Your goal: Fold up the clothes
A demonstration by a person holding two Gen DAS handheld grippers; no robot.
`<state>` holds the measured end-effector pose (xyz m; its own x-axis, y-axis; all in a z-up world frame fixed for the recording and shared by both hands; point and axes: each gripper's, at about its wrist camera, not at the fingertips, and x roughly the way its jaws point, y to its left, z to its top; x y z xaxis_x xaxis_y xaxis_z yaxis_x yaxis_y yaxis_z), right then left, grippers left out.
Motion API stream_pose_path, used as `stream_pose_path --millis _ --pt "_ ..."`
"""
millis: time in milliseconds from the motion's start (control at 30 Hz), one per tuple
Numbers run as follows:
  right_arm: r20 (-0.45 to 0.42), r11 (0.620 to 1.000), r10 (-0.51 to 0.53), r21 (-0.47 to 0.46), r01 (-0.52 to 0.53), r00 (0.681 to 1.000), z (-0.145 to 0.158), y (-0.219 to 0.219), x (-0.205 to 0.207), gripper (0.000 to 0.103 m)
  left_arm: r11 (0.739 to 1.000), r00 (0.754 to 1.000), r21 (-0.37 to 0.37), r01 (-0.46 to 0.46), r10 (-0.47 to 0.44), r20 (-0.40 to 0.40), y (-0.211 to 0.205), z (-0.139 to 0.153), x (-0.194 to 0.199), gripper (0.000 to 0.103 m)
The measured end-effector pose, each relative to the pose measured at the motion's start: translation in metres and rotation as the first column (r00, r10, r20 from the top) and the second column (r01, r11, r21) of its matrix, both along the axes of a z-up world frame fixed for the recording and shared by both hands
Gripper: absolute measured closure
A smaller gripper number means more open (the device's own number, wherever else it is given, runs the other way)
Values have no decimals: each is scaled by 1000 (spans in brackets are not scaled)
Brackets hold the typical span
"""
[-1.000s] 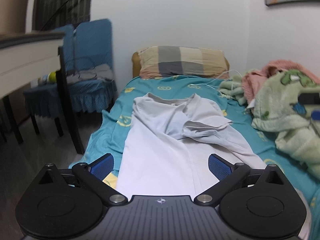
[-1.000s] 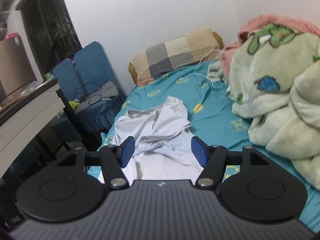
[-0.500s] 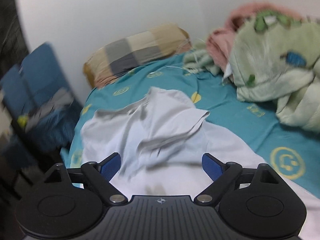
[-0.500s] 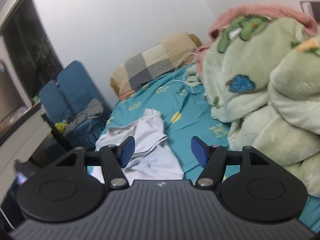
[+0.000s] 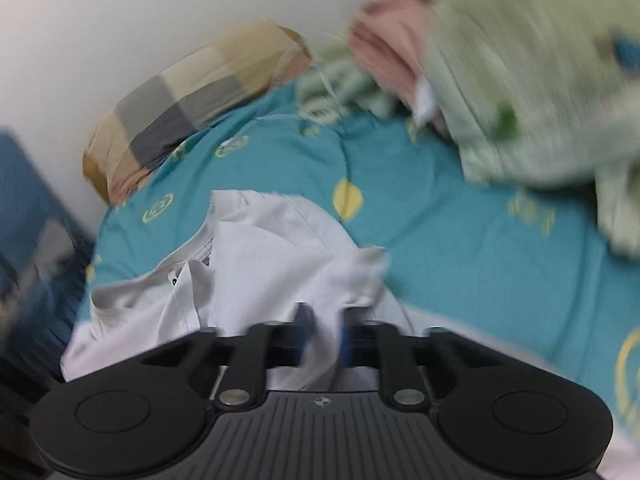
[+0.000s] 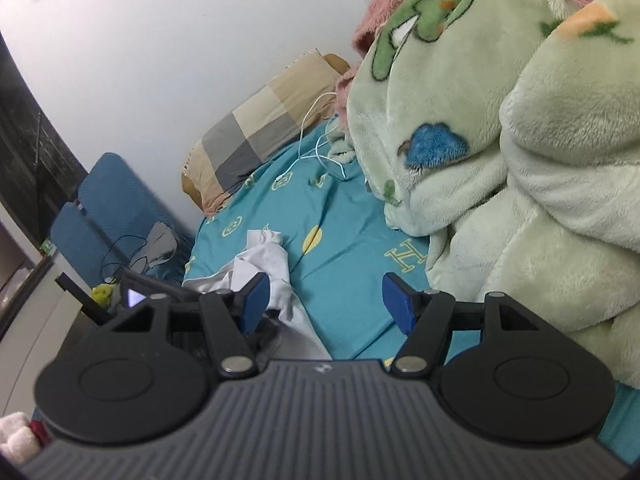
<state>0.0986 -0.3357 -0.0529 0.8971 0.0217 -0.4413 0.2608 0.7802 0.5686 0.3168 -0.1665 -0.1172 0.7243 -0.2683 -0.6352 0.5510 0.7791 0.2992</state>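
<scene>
While the left hand-held gripper was wide apart half a second ago, its fingers are now drawn close together with white shirt fabric bunched between them; frame is motion-blurred, but it reads as clamped on the cloth. Shirt lies crumpled on the bed, directly ahead of and under this gripper, collar end further forward, toward the pillow. Camera has also swung and closed in on the shirt, so this looks like a grab on the near part of the garment, likely to lift or carry a fold.

Right hand-held gripper has its pads spread apart, holding nothing. Shirt sits ahead-left of it, partly behind its left pad; bare sheet lies straight ahead, green blanket piled to its right. Its view has moved closer to the blanket.

Shirt is not folded flat now: rumpled, layers overlapping.
</scene>
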Motion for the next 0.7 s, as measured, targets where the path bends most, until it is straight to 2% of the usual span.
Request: stream_pose_path --millis 67,100,167,200,267,333,367,433,467,567,633,700 --pt "-4 1000 17 -16 -17 1000 1 5 -1 37 990 999 -135 -50 48 -16 19 14 7 95" --pt "-7 999 28 -26 -28 1000 1 8 -1 37 974 995 -207 -95 88 -39 31 20 13 95" --pt "-13 997 50 -51 -51 999 3 15 0 37 920 979 -334 -203 183 -92 59 31 28 95" --pt "-16 996 61 -63 -62 998 4 18 0 37 884 965 -387 -262 235 -117 74 35 36 96" --pt "-20 993 82 -82 -83 996 4 24 1 38 816 924 -434 -383 348 -162 101 37 54 96" --pt "-19 992 97 -84 -98 995 4 27 3 37 745 867 -447 -496 449 -214 127 35 73 96" --pt "-18 991 104 -86 -105 994 4 28 4 38 731 842 -419 -539 487 -234 134 28 82 96" --pt "-17 989 119 -88 -120 993 3 31 6 37 720 790 -325 -613 559 -250 142 12 99 96" --pt "-17 988 126 -90 -127 992 3 33 7 37 717 777 -301 -629 575 -255 145 6 102 95" --pt "-11 984 152 -91 -152 988 2 37 10 37 702 757 -285 -652 589 -282 151 -7 105 86" --pt "-6 981 169 -99 -169 986 4 39 8 37 724 772 -271 -634 576 -268 150 -4 98 67" --pt "-5 977 185 -110 -184 983 6 41 4 38 756 796 -253 -603 552 -249 147 6 85 58"
